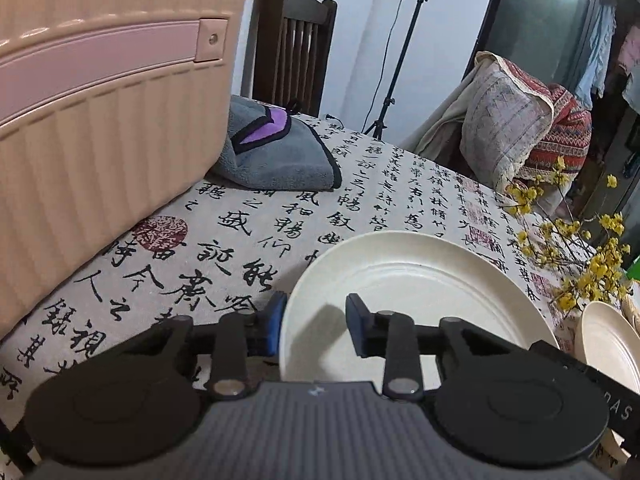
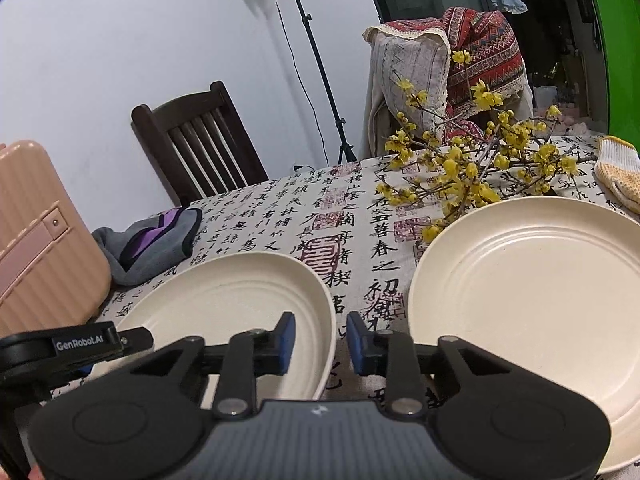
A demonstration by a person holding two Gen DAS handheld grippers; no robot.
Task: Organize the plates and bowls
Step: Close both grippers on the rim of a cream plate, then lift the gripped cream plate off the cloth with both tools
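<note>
Left tool (image 1: 316,326) half-open astride left plate (image 1: 420,280) rim, not pinching. Right tool (image 2: 321,342) half-open between both plates, right plate (image 2: 532,300) untouched.

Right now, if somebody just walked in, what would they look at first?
Probably the two cream plates on the writing-covered tablecloth: the left plate and the right plate lie side by side, apart. Behind the right plate lie branches of yellow flowers, and at the far left stands a big pink suitcase with a grey and purple cloth next to it.
</note>
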